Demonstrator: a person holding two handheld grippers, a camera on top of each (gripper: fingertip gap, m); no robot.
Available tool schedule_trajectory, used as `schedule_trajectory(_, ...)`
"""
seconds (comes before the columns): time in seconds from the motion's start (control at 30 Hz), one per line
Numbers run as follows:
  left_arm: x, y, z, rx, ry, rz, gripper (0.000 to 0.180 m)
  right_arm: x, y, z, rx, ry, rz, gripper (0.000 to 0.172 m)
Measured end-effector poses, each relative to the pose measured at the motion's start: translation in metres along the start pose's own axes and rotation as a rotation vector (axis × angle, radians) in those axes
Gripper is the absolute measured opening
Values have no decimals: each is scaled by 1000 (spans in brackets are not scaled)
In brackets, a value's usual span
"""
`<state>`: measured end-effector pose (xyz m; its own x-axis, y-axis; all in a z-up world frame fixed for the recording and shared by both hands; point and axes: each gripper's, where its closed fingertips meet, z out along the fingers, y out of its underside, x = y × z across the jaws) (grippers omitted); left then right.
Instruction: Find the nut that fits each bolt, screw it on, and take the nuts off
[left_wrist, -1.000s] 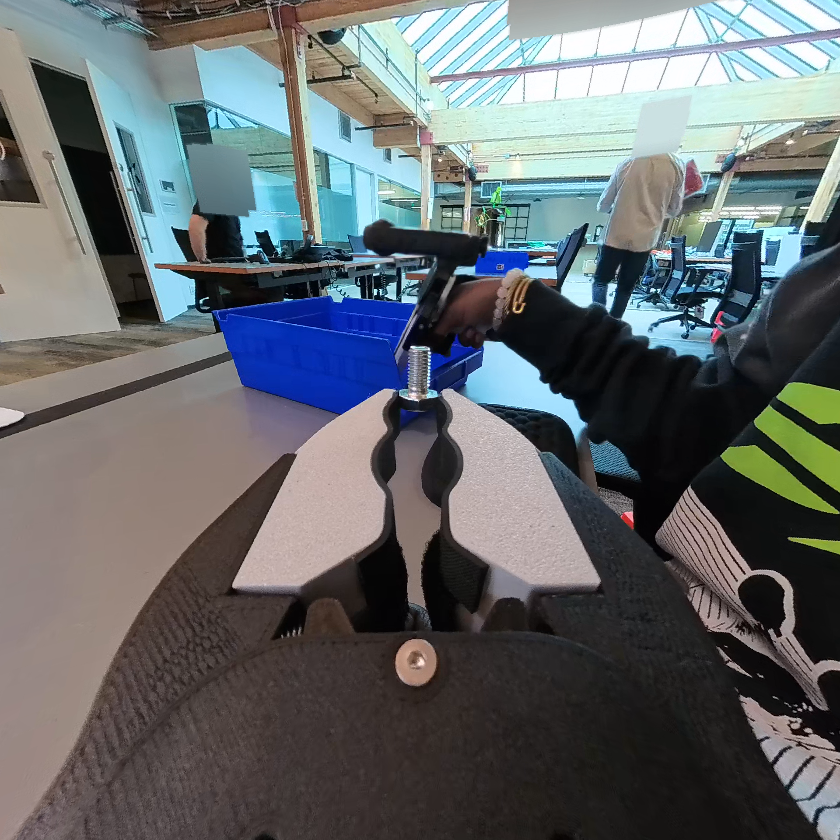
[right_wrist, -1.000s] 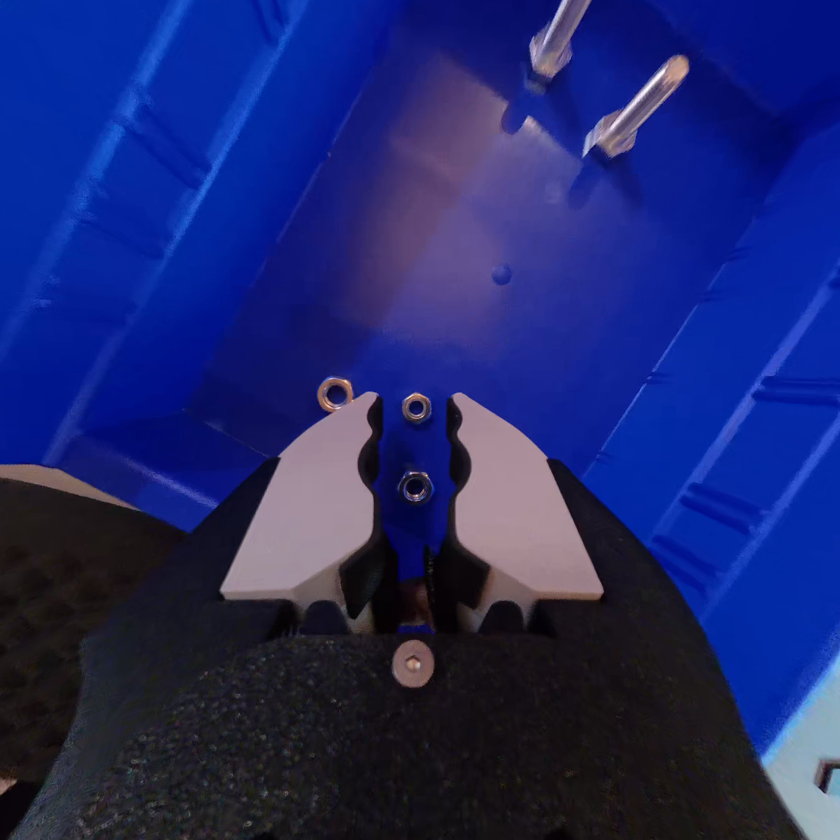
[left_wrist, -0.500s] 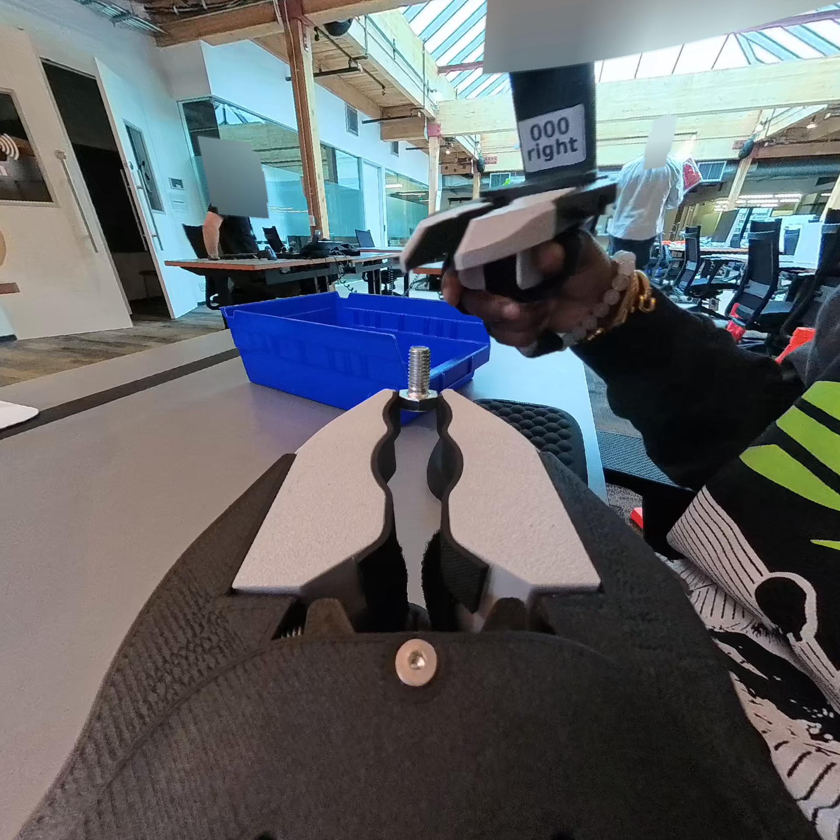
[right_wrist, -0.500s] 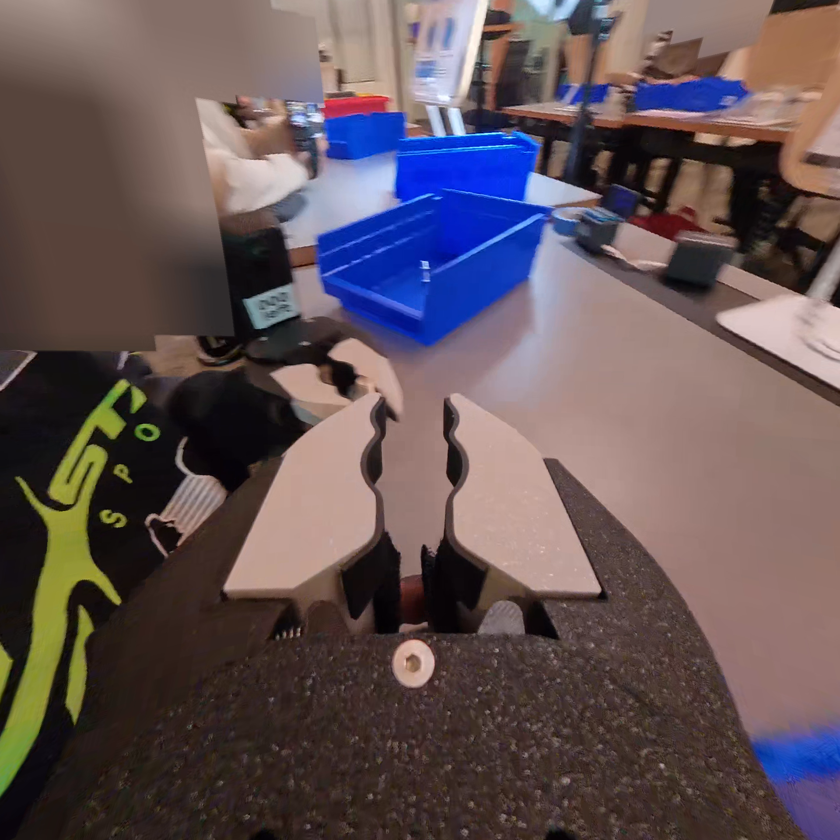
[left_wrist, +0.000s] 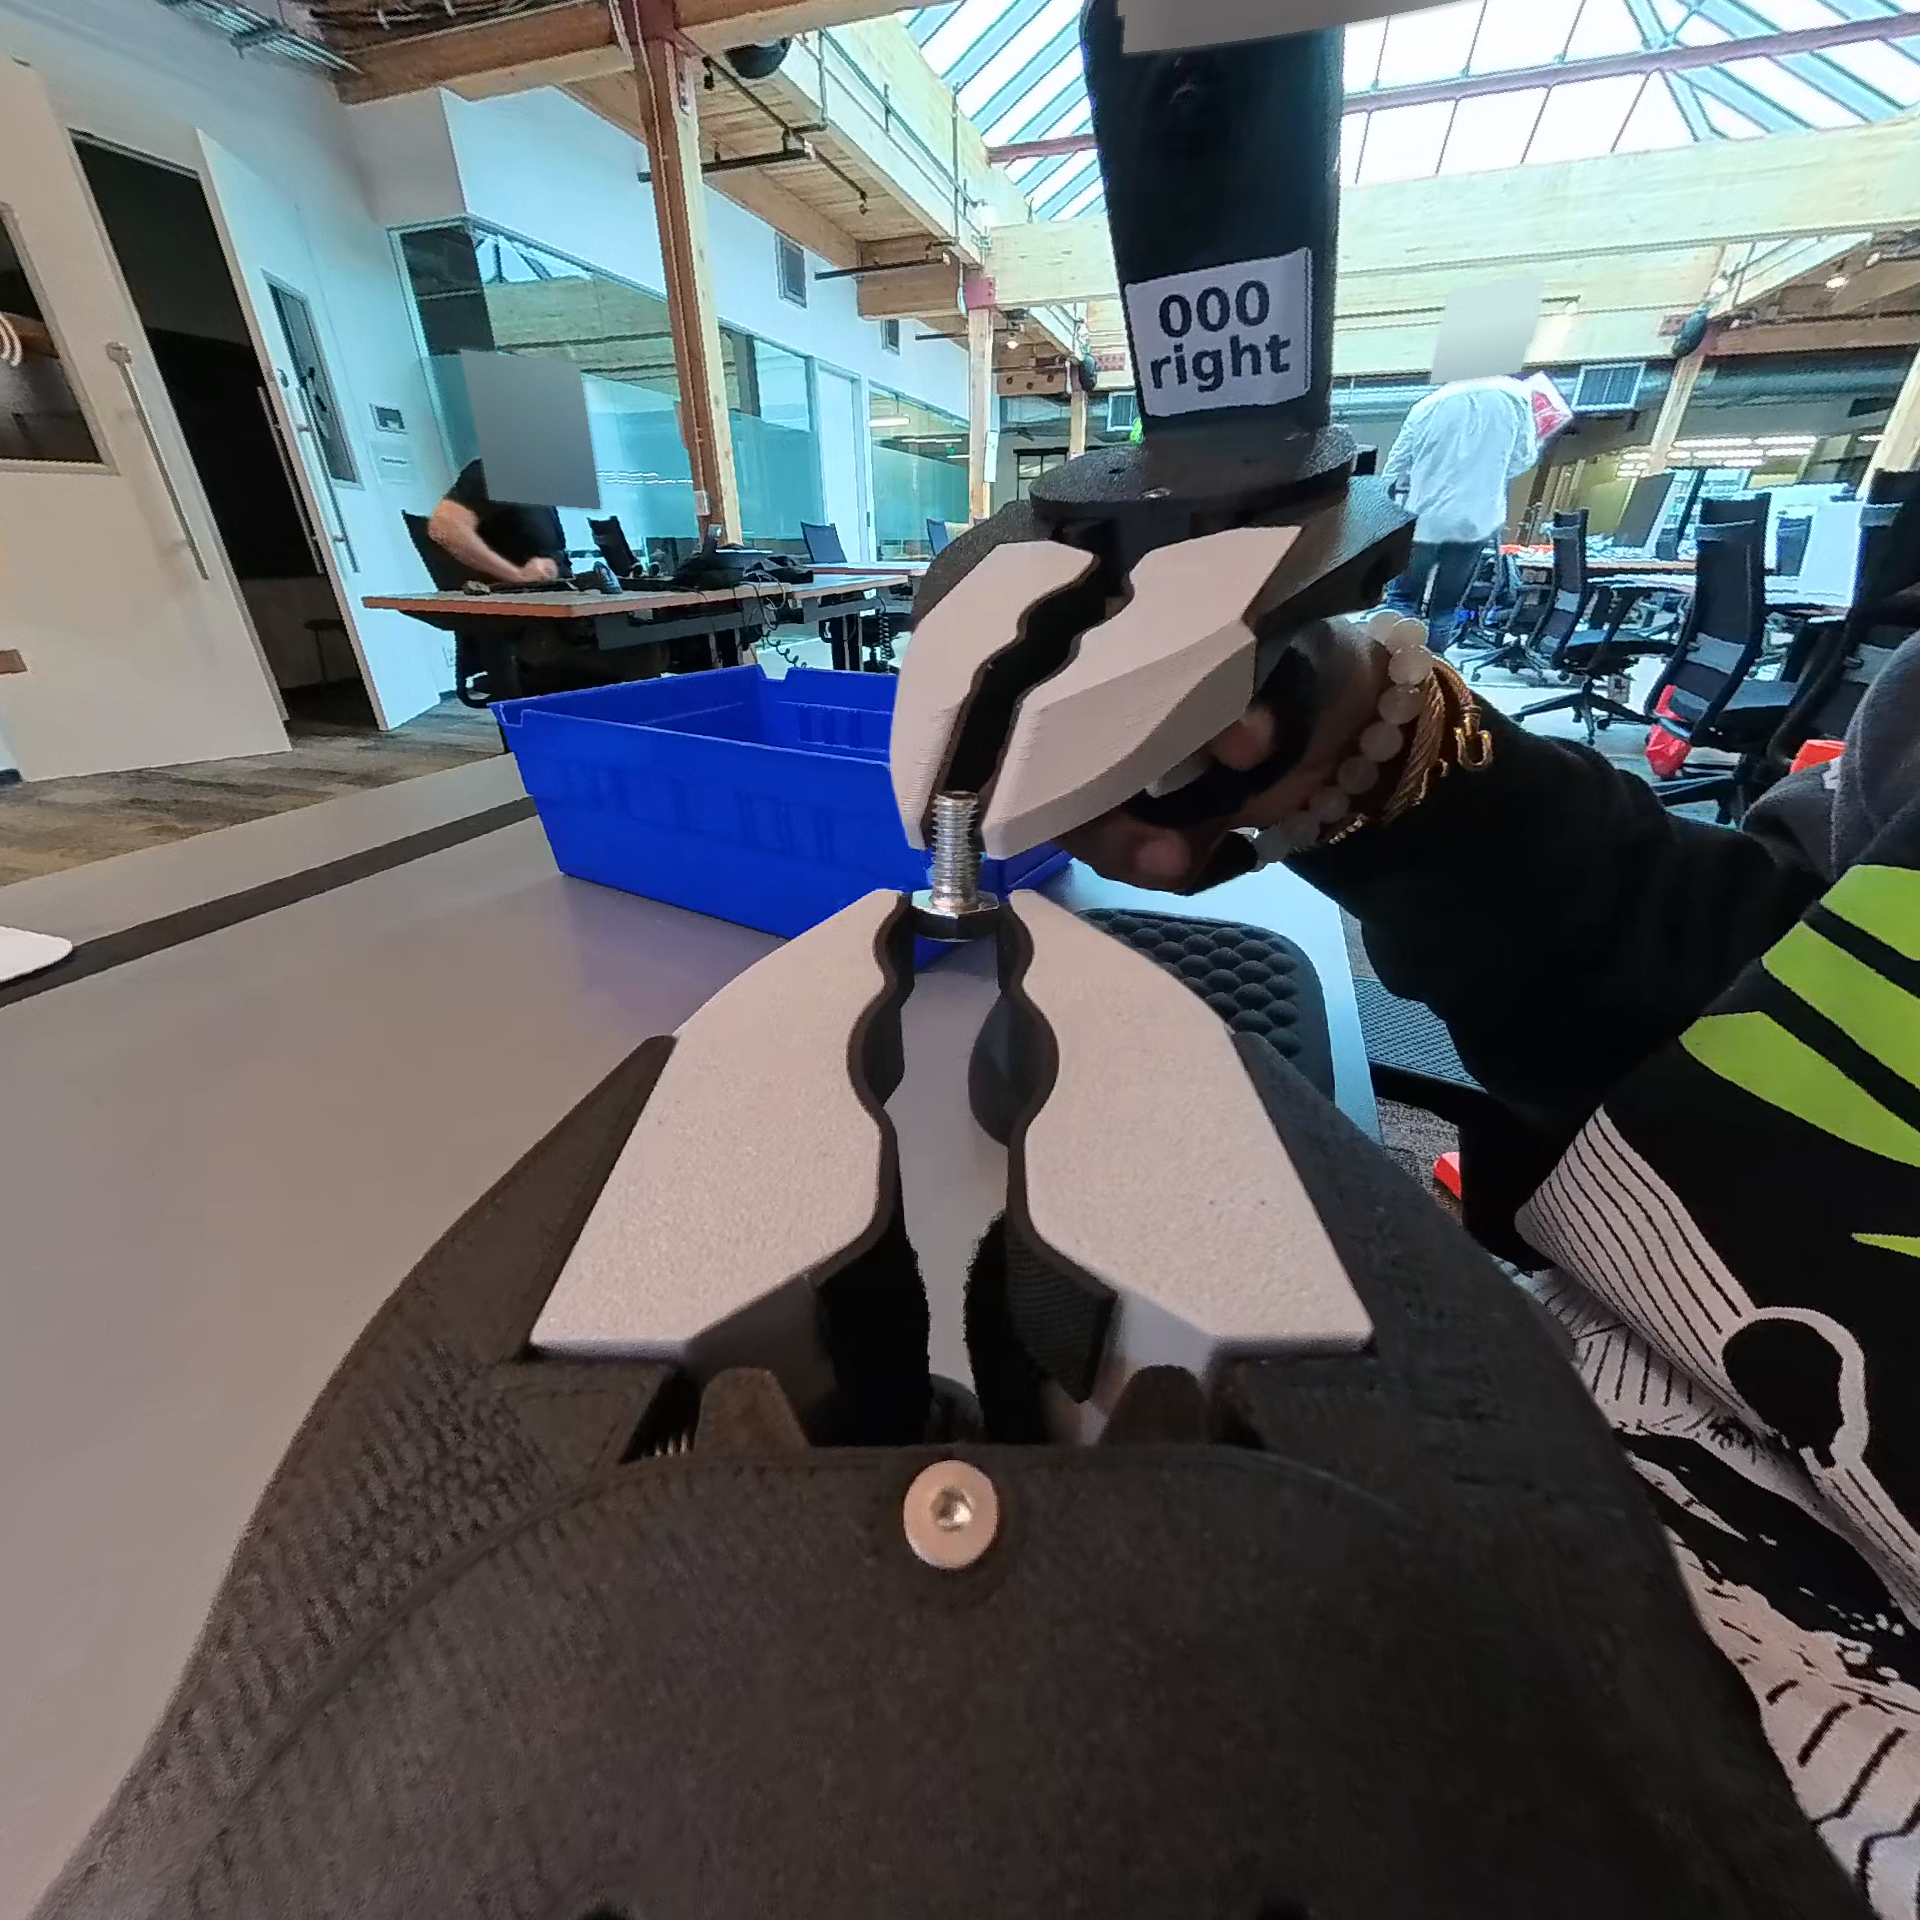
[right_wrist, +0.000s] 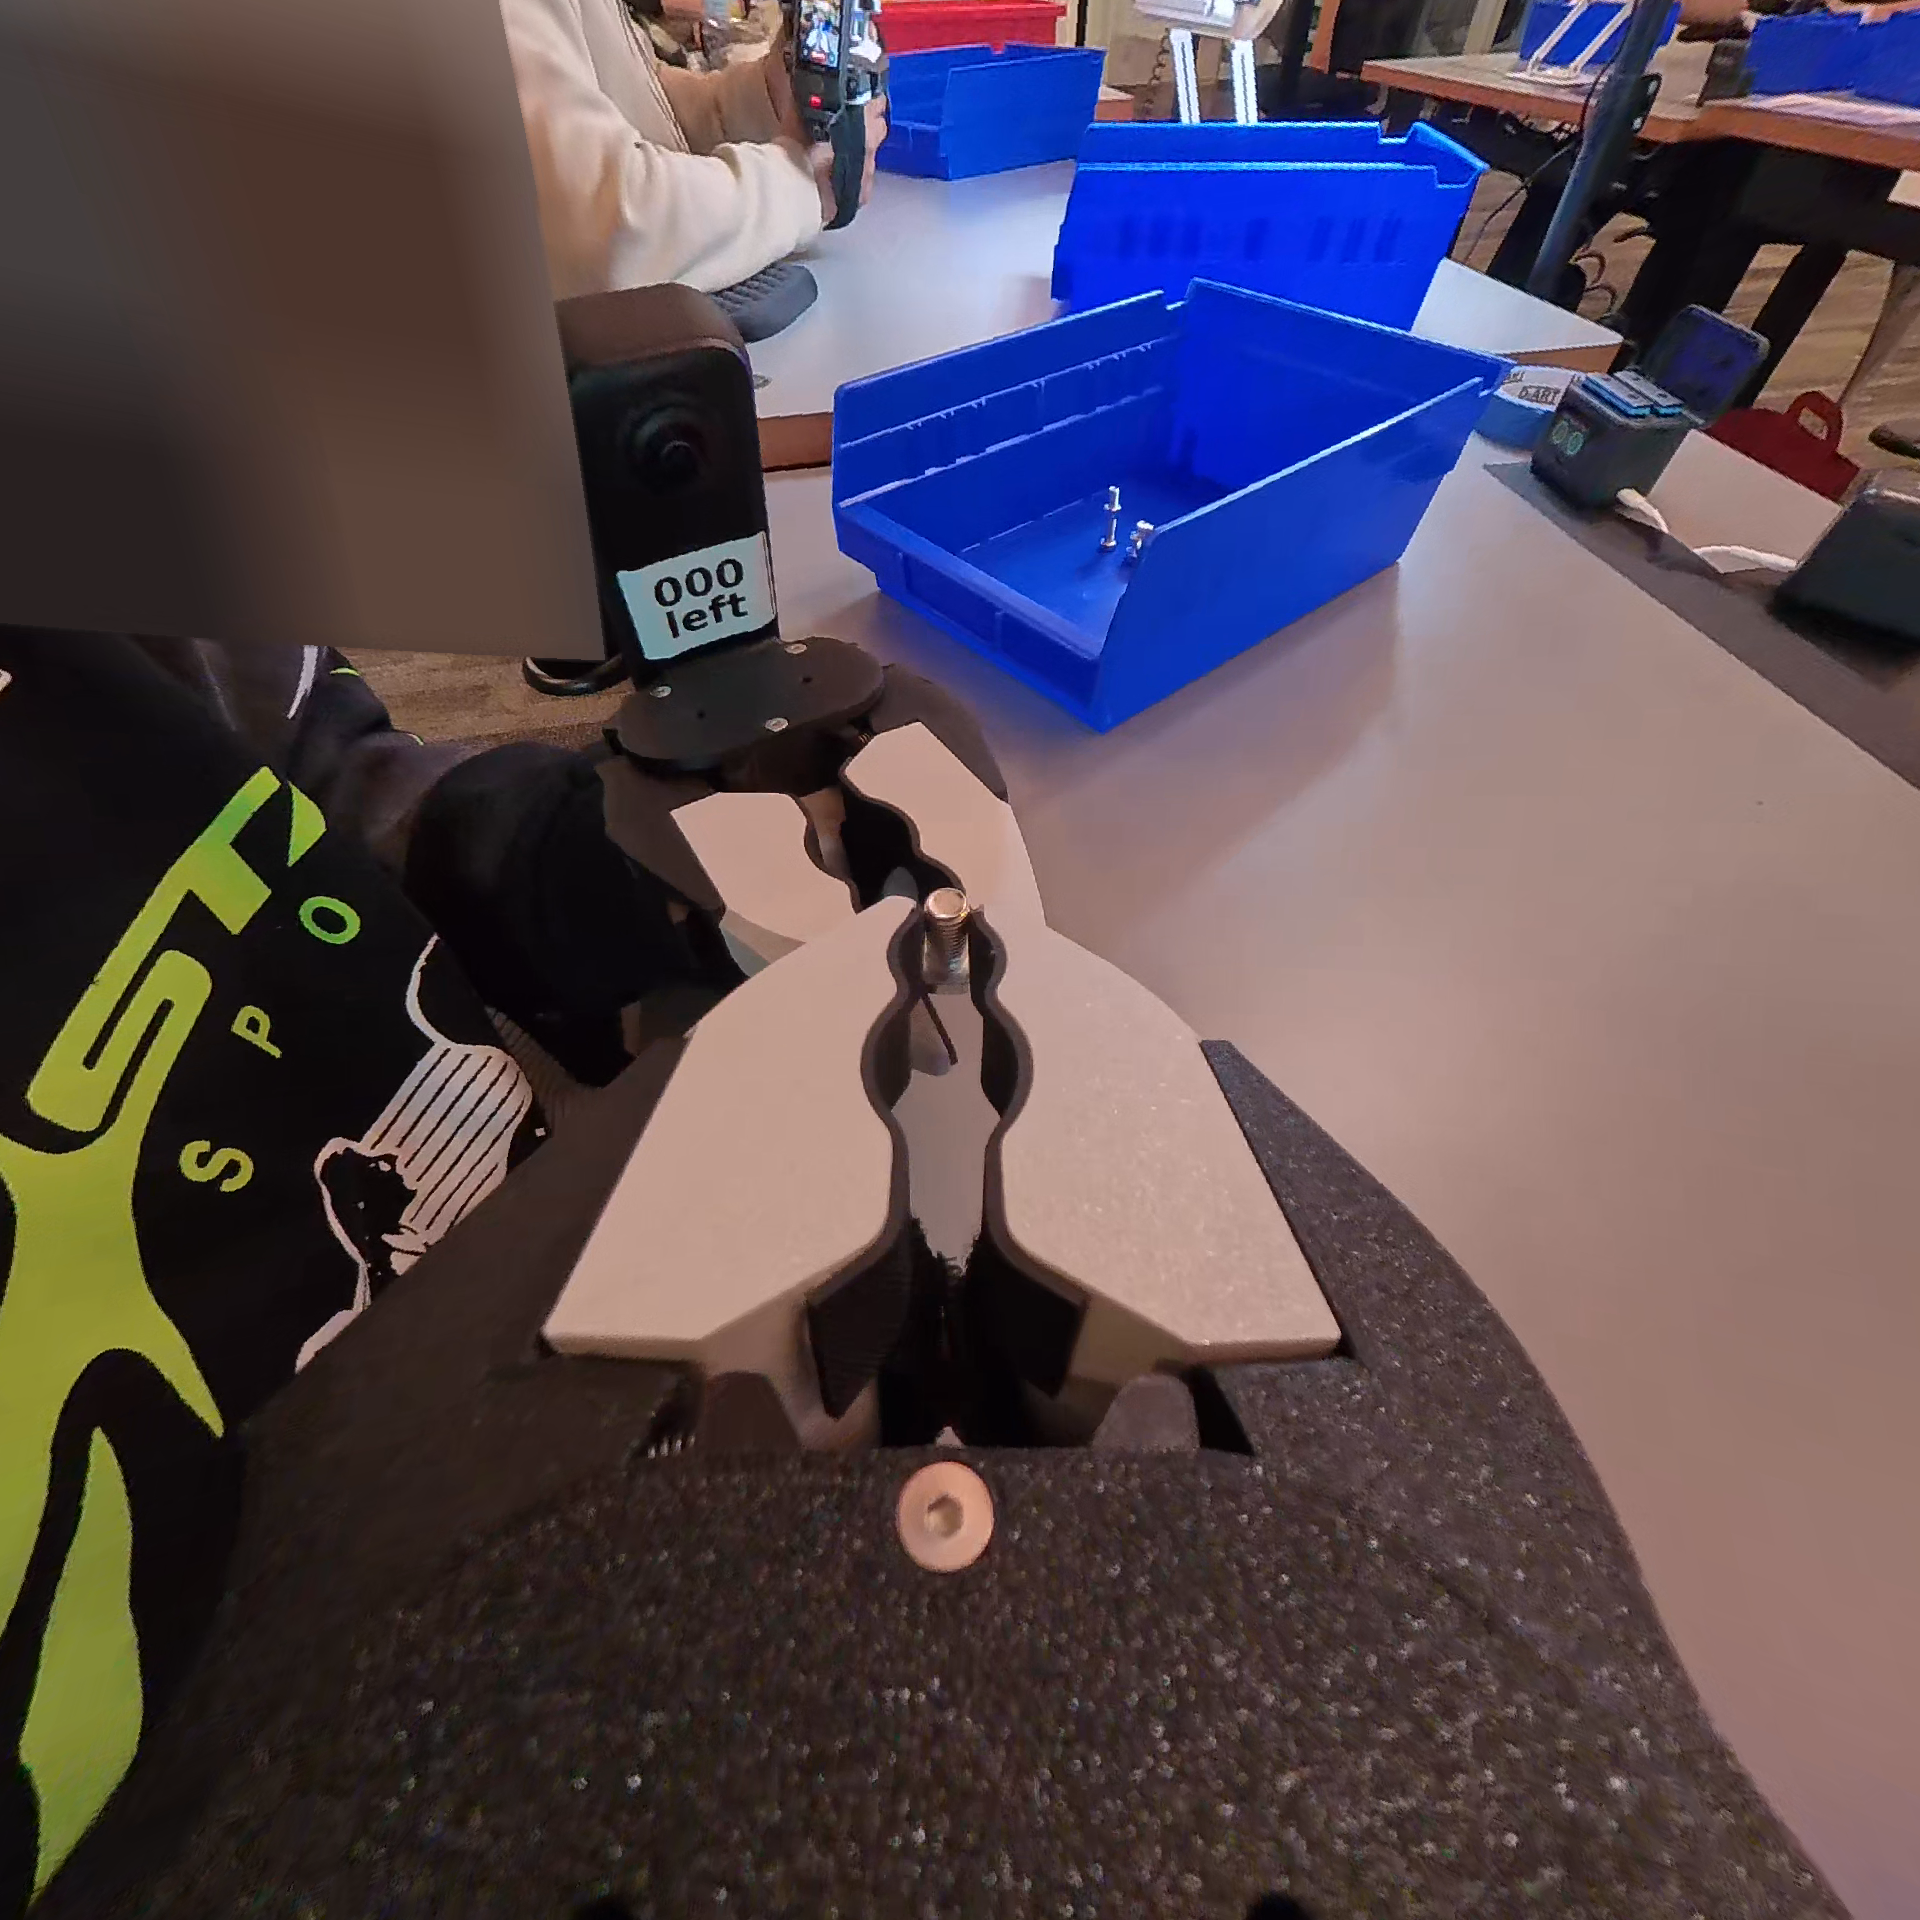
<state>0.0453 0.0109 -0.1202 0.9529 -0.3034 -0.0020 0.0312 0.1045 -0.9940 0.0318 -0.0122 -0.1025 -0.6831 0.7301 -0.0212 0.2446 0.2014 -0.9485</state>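
My left gripper (left_wrist: 951, 925) is shut on the hex head of a silver bolt (left_wrist: 953, 878) and holds it upright, thread up, above the grey table (left_wrist: 312, 1091). My right gripper (left_wrist: 954, 816) comes down from above, and its two fingertips close on the upper thread. In the right wrist view the bolt (right_wrist: 943, 940) stands between my right gripper's (right_wrist: 943, 930) tips, with the left gripper (right_wrist: 904, 883) below it. I see no nut on the bolt or in either gripper. The blue bin (right_wrist: 1299, 561) holds two more bolts (right_wrist: 1112, 520).
The blue bin (left_wrist: 727, 790) stands on the table beyond the grippers. A second blue bin (right_wrist: 1247, 218) stands farther back. Small black cases (right_wrist: 1605, 436) lie at the right. A person in a cream sleeve (right_wrist: 665, 177) sits at the far side. A black chair back (left_wrist: 1226, 966) is near. Left and right tips are no more than a few centimetres apart.
My right gripper came out of the blue bin with nothing between its fingers. It swung over to the left gripper and closed on the bolt's thread. The left gripper kept still.
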Motion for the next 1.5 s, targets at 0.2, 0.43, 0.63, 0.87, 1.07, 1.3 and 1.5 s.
schedule_trajectory(0.2, 3, 1, 3, -10, 10, 1, 39, 28, -6, -27, 28, 154, -2, 8)
schedule_trajectory(0.43, -5, -1, 1, 14, -27, -37, 49, 170, 32, -161, -72, 813, 146, 8)
schedule_trajectory(0.63, -7, 1, 2, 0, -36, -37, 51, 252, 107, -221, -245, 1041, 375, 8)
schedule_trajectory(0.87, -6, 3, 3, -9, -30, -42, 51, 292, 180, -250, -347, 1144, 619, 8)
schedule_trajectory(1.07, -7, 3, 3, -10, -32, -43, 51, 300, 201, -260, -388, 1204, 656, 8)
schedule_trajectory(1.3, -6, 4, 3, -17, -30, -38, 51, 298, 211, -258, -442, 1186, 675, 8)
schedule_trajectory(1.5, -7, 4, 3, -18, -33, -40, 51, 290, 166, -260, -297, 1223, 590, 23)
